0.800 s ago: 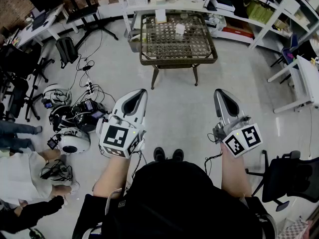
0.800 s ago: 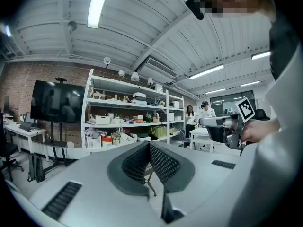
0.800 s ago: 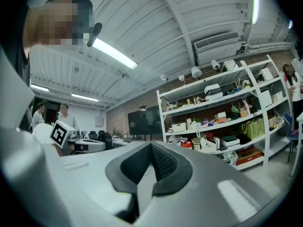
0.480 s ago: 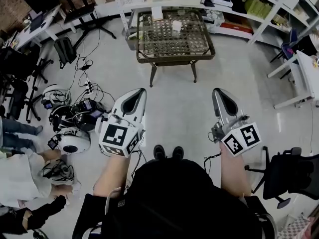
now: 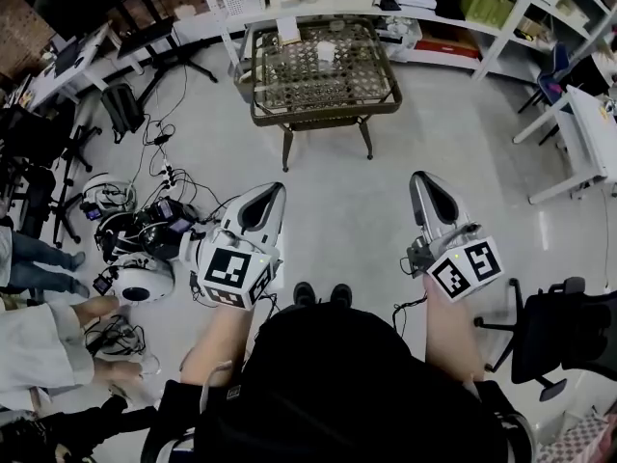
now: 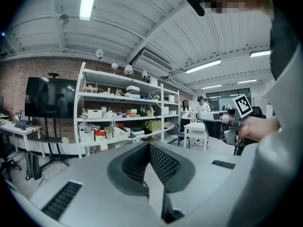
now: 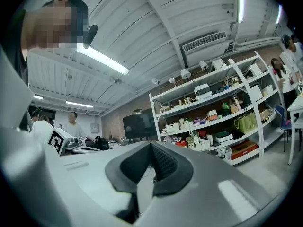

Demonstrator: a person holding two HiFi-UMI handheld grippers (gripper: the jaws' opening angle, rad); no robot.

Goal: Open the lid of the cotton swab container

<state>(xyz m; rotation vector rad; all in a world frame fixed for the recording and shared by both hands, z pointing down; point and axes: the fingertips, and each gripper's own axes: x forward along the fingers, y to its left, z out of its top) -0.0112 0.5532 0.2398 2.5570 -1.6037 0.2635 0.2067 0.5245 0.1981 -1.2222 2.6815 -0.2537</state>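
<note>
A small white container (image 5: 326, 51) stands on a low wicker-framed glass table (image 5: 362, 104) at the far side of the floor. It is too small to tell its lid. I hold both grippers in front of my body, well short of the table. The left gripper (image 5: 272, 193) is shut with nothing in it, as its own view (image 6: 149, 146) shows. The right gripper (image 5: 422, 181) is also shut and empty, with its pads meeting (image 7: 152, 146). From the left gripper view the right gripper (image 6: 222, 119) shows off to the side.
White shelving (image 5: 318, 3) full of boxes stands behind the table. Cables and round devices (image 5: 145, 234) lie on the floor at left, beside people (image 5: 34, 340). A black office chair (image 5: 564, 340) is at right and a white desk (image 5: 588, 133) further back.
In the head view the table and shelves have drifted up and to the left. Both grippers stay shut and nearly in place, the left one slightly lower.
</note>
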